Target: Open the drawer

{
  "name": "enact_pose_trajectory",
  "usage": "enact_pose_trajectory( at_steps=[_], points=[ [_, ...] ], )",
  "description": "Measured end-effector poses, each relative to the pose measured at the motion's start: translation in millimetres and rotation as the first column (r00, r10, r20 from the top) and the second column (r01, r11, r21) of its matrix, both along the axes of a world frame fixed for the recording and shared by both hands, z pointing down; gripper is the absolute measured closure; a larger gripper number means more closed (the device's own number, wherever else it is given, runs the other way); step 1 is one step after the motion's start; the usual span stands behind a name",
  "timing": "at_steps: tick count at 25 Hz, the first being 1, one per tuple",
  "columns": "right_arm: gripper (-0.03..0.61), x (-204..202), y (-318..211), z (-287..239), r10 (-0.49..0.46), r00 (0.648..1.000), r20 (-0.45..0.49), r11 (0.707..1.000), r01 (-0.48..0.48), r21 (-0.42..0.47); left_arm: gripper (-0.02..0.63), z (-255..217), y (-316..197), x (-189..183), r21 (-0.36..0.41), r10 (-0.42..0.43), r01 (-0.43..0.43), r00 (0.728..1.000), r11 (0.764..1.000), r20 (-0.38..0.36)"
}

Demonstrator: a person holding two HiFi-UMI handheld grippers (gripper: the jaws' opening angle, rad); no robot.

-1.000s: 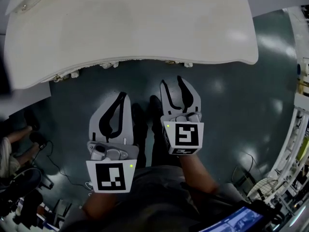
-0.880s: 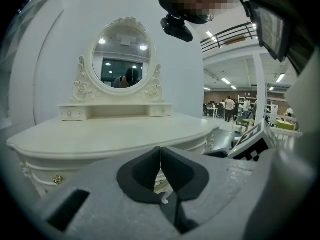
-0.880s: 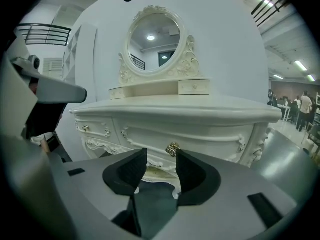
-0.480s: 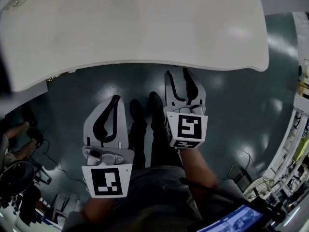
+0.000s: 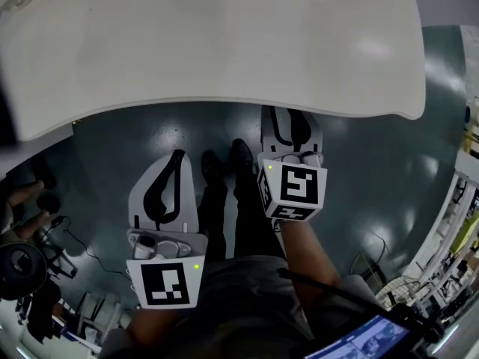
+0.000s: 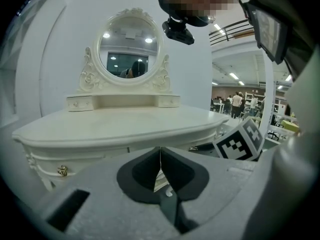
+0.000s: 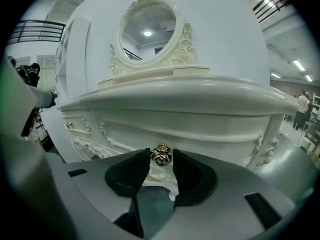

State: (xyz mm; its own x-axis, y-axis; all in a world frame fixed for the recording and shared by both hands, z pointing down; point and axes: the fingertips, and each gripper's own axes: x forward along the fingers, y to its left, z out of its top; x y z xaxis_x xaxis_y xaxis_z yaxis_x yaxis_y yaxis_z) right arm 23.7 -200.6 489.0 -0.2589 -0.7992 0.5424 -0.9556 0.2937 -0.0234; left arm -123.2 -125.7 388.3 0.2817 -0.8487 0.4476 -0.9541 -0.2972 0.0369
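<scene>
A white dressing table (image 5: 224, 43) with an oval mirror (image 7: 147, 26) stands in front of me. In the right gripper view its carved drawer front (image 7: 200, 129) carries a gold rose-shaped knob (image 7: 161, 155). My right gripper (image 7: 161, 158) has that knob between its dark fingertips, and its jaws are closing, with a slim gap still showing beside the knob. Seen from the head, the tabletop's edge hides those tips, and only the marker cube (image 5: 296, 189) shows. My left gripper (image 5: 177, 157) hangs back over the floor, shut with nothing in it.
A second gold knob (image 6: 62, 171) sits on the table's left drawer. Two small drawers (image 6: 80, 103) flank the mirror base. The person's legs and shoes (image 5: 224, 172) stand on the green floor between the grippers. Cables and gear lie at the left (image 5: 30, 275).
My right gripper has moved forward, and its fingertips have slipped under the tabletop's edge. The tabletop now fills more of the head view. The left gripper has barely shifted.
</scene>
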Motion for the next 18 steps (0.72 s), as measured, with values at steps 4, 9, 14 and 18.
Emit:
enact_pose_trajectory(
  at_steps=[4,9,14,18],
  points=[
    [0.434,-5.4,-1.1,2.2,0.007,1.000,0.010,1.000,-0.007,-0.022,0.598,-0.7,0.0,-5.6,-0.004,-0.012,0.012,1.000,1.000,0.006],
    [0.439,-1.1,-1.1,1.9,0.040,0.999,0.023,0.999,-0.039,-0.028,0.598,-0.2,1.2,-3.5,-0.005,-0.022,0.022,1.000,1.000,0.012],
    [0.445,-1.5,2.5,0.9,0.032,0.999,0.020,0.999,-0.032,-0.019,0.598,-1.1,8.2,-5.9,-0.004,-0.037,0.037,0.999,0.999,0.016],
    [0.445,-1.9,1.9,2.0,0.032,0.999,0.030,0.999,-0.031,-0.021,0.597,-1.8,9.4,-6.9,-0.004,-0.040,0.040,0.999,0.999,0.019]
  ],
)
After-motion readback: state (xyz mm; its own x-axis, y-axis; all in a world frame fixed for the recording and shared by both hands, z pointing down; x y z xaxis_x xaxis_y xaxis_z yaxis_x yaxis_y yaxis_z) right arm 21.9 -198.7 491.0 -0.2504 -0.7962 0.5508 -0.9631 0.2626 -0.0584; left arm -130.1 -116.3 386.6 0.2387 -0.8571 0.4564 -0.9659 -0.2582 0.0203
